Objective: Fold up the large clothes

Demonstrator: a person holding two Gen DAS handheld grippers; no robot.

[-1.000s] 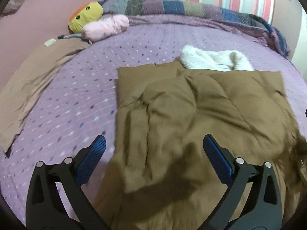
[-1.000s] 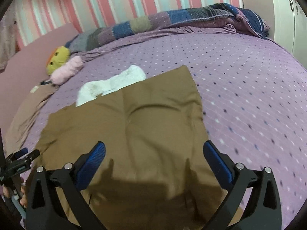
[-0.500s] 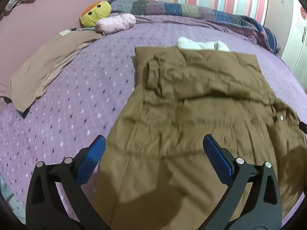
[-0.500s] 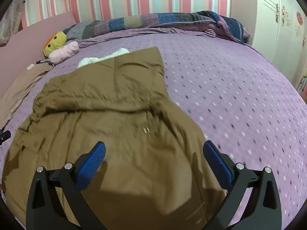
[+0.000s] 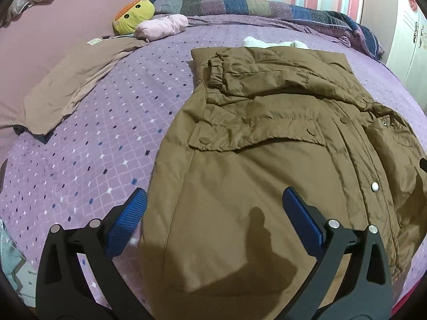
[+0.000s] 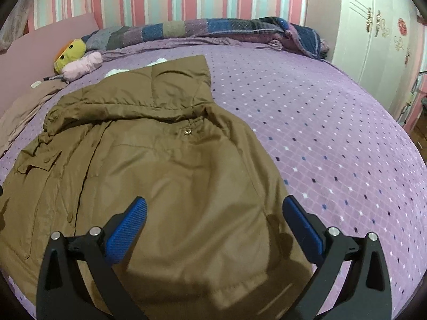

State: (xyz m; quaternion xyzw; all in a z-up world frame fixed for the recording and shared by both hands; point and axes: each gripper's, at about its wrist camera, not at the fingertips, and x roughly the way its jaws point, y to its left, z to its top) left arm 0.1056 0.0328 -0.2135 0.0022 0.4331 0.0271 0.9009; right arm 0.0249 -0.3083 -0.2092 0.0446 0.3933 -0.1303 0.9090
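A large brown hooded coat [image 5: 269, 144] lies spread on the purple bed, hem toward me, a sleeve folded across its chest. The right wrist view shows the same coat [image 6: 165, 165], its hood flat at the far end. My left gripper [image 5: 213, 216] hovers open above the coat's near left hem, holding nothing. My right gripper [image 6: 214, 218] also stands open, over the near right part of the coat, with nothing between its blue pads. White fleece lining [image 5: 267, 43] peeks out beyond the hood.
A tan garment [image 5: 77, 80] lies at the left on the bedspread [image 5: 106, 138]. A yellow plush toy [image 5: 133, 14] and a pink pillow [image 5: 162, 25] sit at the head. A patchwork quilt [image 6: 208, 30] runs along the far edge. White wardrobe doors [image 6: 373, 32] stand at the right.
Both grippers have pulled back toward the near edge of the bed and risen. The coat, folded double a second ago, now lies opened out lengthwise.
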